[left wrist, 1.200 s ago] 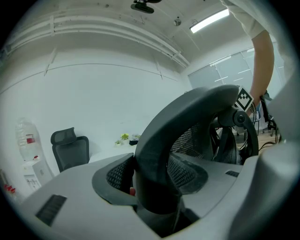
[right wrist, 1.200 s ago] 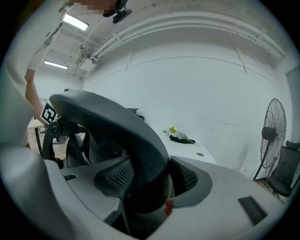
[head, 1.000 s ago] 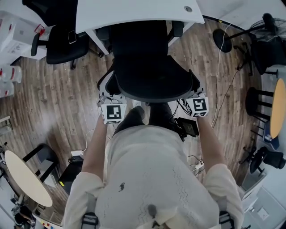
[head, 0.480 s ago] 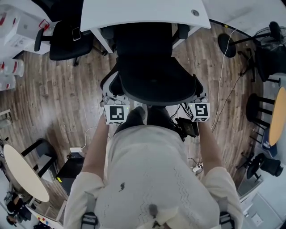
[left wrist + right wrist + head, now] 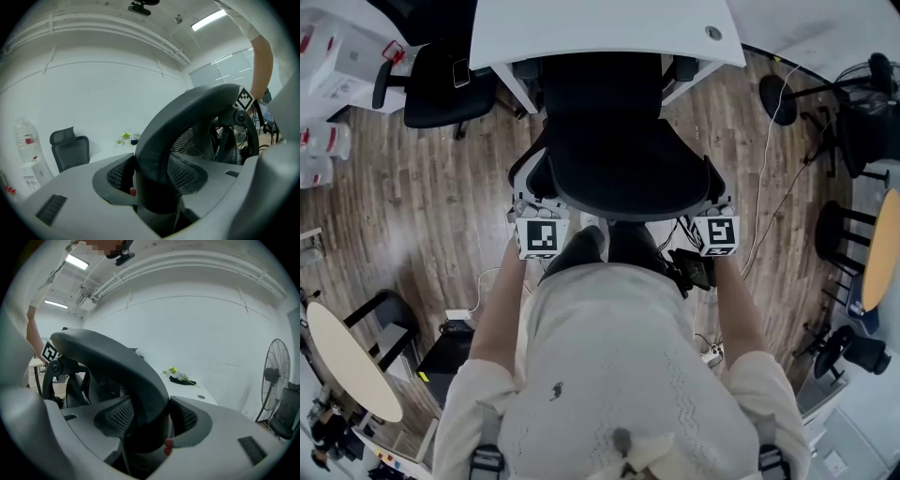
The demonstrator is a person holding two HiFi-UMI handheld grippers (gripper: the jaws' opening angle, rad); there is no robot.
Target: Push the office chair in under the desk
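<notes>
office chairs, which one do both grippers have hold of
The middle chair: the left gripper and right gripper clamp its backrest rim, and its seat reaches under the white desk. The chair at upper left stands free.

- The head view looks steeply down from above the person onto the black mesh-backed office chair (image 5: pixel 623 173), the white desk surface (image 5: pixel 600 28) and the wooden plank floor (image 5: pixel 422 206).
- The left gripper view sits hard against the chair's back rim and faces across the surface toward a white wall (image 5: pixel 93 93).
- The right gripper view does likewise from the opposite side.
- All three views share the chair's back.
</notes>
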